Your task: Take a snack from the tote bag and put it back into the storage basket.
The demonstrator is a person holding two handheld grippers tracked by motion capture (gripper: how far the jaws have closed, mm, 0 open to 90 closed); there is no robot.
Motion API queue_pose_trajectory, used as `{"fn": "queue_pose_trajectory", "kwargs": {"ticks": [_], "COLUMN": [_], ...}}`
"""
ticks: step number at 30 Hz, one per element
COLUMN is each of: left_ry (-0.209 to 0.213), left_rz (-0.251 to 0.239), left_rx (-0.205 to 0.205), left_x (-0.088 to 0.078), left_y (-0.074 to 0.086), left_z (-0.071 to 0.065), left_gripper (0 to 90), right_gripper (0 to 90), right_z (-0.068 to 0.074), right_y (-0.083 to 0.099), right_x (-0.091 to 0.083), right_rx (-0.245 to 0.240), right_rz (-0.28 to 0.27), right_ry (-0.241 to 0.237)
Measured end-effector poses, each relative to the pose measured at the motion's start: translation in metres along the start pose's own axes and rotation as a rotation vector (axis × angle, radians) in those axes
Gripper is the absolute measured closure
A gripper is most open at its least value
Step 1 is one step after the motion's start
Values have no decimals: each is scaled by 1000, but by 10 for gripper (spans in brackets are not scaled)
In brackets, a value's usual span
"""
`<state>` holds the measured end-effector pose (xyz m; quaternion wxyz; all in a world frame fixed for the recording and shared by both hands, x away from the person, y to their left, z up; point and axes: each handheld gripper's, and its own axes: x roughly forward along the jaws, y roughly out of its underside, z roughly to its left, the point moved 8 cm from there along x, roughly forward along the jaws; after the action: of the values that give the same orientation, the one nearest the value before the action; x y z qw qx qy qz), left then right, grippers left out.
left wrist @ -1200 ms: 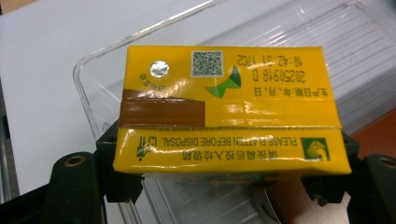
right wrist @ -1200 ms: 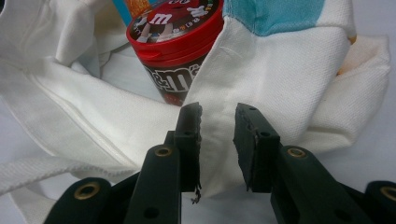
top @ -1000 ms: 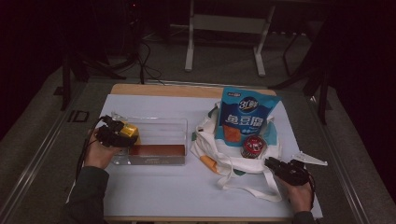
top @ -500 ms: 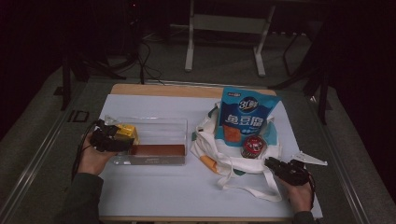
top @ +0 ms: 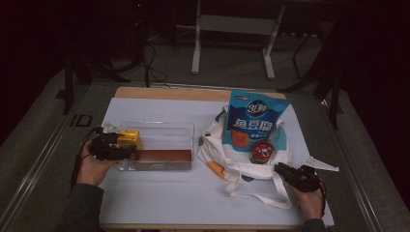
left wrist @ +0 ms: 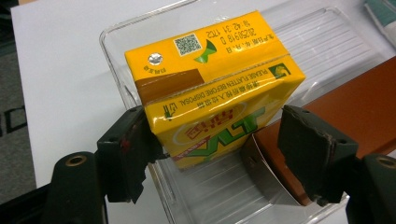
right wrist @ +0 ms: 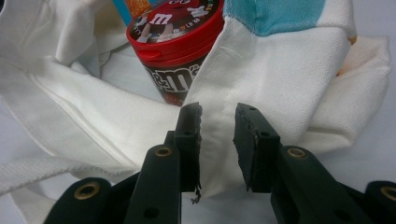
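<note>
The left gripper (top: 112,147) is at the left end of the clear plastic tray (top: 159,131), which lies on the left half of the tabletop (top: 164,198); its jaws have just been closing a little around the yellow drink carton (left wrist: 212,84) standing in that end of the tray, the left jaw against the carton's side and the right jaw just clear of it. Near the tabletop's front right corner, the right gripper (top: 290,173) has its jaws clamped on a fold of the white tote bag (right wrist: 280,84), just in front of the red-lidded candy tub (right wrist: 180,44) inside the bag.
</note>
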<state>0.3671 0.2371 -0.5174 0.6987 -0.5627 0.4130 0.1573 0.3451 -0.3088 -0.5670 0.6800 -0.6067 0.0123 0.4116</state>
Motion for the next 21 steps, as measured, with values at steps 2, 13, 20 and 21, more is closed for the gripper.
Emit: {"fn": "queue_pose_trajectory", "kwargs": {"ticks": [2,13,20,21], "left_ry": [-3,-31,-46,-46], "left_rz": [0,-11,-43,-41], "left_rx": [4,17,32,33], "left_x": [-2,-3,-10,-11], "left_y": [0,-2,-9,-10], "left_z": [0,1,2,1], "left_gripper": [285,296,261,260], "right_gripper": [710,710,710,710], "right_z": [0,0,0,0], "right_y": [0,0,0,0], "right_x": [0,0,0,0], "right_rx": [0,0,0,0], "right_rz": [0,0,0,0], "right_ry": [0,0,0,0]}}
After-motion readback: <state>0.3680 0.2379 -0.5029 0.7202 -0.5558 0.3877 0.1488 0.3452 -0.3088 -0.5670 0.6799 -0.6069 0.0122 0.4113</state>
